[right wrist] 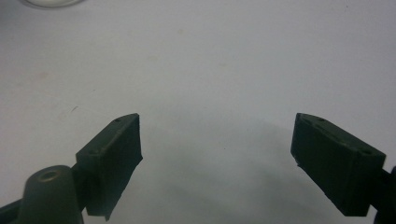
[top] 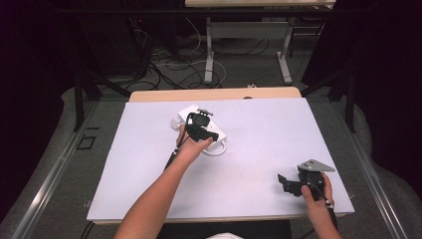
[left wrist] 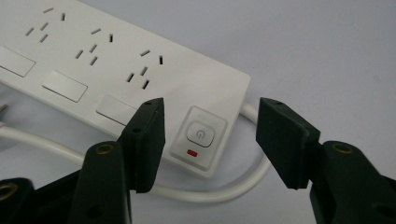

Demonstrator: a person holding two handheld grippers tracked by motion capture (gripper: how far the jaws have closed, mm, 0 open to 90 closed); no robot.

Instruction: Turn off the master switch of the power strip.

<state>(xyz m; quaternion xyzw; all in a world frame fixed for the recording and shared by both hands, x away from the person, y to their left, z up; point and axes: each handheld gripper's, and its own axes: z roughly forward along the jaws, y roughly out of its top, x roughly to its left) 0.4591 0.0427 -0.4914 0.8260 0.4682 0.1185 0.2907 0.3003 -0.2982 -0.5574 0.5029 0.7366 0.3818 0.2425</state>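
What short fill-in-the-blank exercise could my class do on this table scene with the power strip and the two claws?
1. The left claw hovers with its jaws ____ above the power strip.
2. The mark under the strip's power button is coloured ____.
3. The strip's cable is coloured ____.
4. The right claw is over bare table, holding ____.

Missing words: open; red; white; nothing
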